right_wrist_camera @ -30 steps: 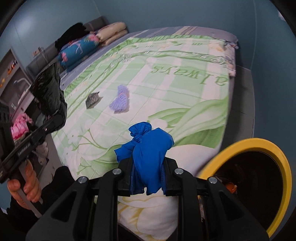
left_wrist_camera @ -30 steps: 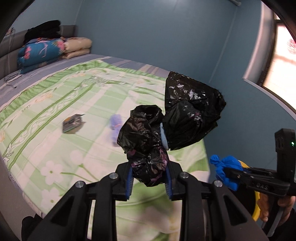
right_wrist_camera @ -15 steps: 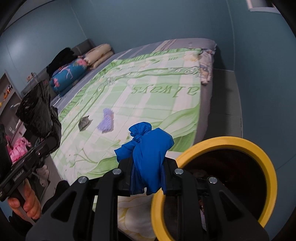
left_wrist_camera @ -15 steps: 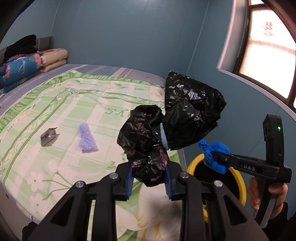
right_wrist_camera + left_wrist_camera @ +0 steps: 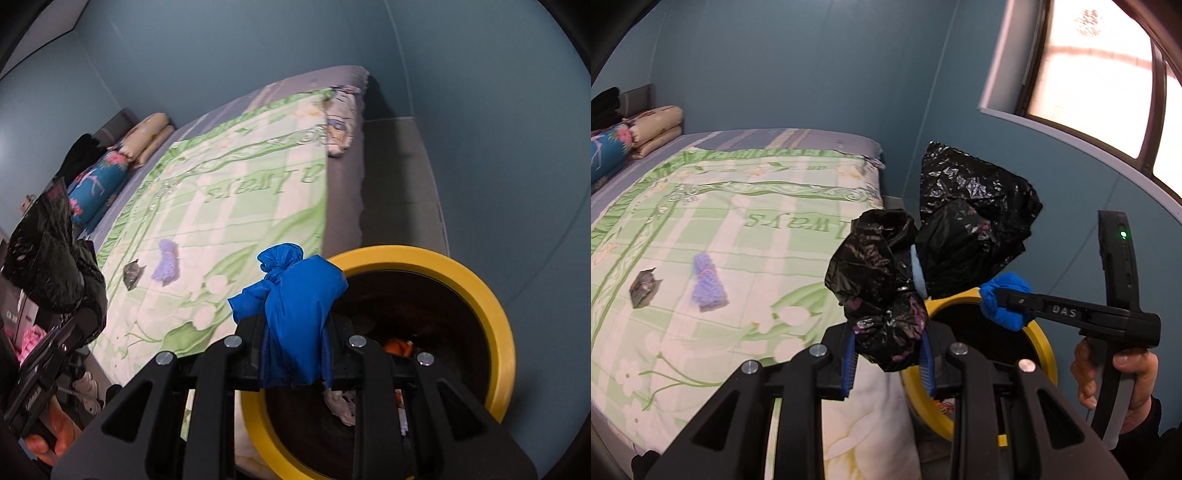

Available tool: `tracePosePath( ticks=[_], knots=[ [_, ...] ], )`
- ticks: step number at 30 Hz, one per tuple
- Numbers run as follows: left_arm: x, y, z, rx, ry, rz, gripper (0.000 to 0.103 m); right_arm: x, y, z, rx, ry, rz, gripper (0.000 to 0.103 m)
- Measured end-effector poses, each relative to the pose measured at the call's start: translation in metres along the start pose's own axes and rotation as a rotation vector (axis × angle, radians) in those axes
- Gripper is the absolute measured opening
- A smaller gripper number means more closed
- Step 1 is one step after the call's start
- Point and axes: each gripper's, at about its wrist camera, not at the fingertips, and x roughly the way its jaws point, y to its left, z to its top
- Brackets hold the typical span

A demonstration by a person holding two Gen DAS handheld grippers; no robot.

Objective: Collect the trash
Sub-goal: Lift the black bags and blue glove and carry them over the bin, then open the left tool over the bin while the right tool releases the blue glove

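Observation:
My left gripper [image 5: 889, 360] is shut on a crumpled black plastic bag [image 5: 934, 243], held up beside the bed's foot corner. My right gripper [image 5: 293, 373] is shut on a knotted blue bag [image 5: 295, 306], which hangs over the near rim of a yellow-rimmed bin [image 5: 491, 306] with scraps inside. In the left wrist view the blue bag [image 5: 1004, 299] sits above the bin [image 5: 1047, 354], at the tip of the right gripper, which a hand [image 5: 1115, 373] holds. A purple wad [image 5: 707, 284] and a small dark wrapper [image 5: 644, 286] lie on the green floral bedspread [image 5: 738, 221].
The bin stands on the floor against the bed's corner, close to the blue wall. Folded quilts and pillows [image 5: 635, 129] lie at the bed's head. A window [image 5: 1108, 74] is at the upper right. Shoes and pink cloth [image 5: 33, 336] lie by the bed's side.
Both grippers have swung right, away from the bed, toward the yellow bin. The blue bag has gone from over the bedspread to over the bin's rim. Both grips are unchanged.

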Motion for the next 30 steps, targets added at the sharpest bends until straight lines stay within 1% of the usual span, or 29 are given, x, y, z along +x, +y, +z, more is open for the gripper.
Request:
tracePosePath(
  ticks=[3,7,13,17,22,26,30],
  knots=[
    [0.010,-0.013,-0.001,0.018,0.022,-0.021,0.026,-0.001,-0.009,0.000,0.025,0.001,-0.012,0.020],
    [0.031,-0.025,-0.005,0.022,0.067,-0.060,0.026,0.006,-0.017,-0.003,0.053,0.026,-0.028,0.021],
    [0.065,-0.031,-0.011,0.018,0.150,-0.130,0.026,0.022,-0.032,-0.016,0.107,0.098,-0.063,0.021],
    [0.085,-0.036,-0.015,0.020,0.196,-0.144,0.026,0.027,-0.040,-0.025,0.130,0.134,-0.093,0.021],
    [0.112,-0.037,-0.025,-0.002,0.276,-0.180,0.026,0.027,-0.051,-0.028,0.150,0.136,-0.138,0.021],
    [0.121,-0.038,-0.030,-0.011,0.300,-0.183,0.026,0.028,-0.059,-0.029,0.174,0.135,-0.153,0.023],
    [0.124,-0.038,-0.032,-0.006,0.296,-0.183,0.028,0.029,-0.070,-0.031,0.207,0.144,-0.160,0.025]
  ],
)
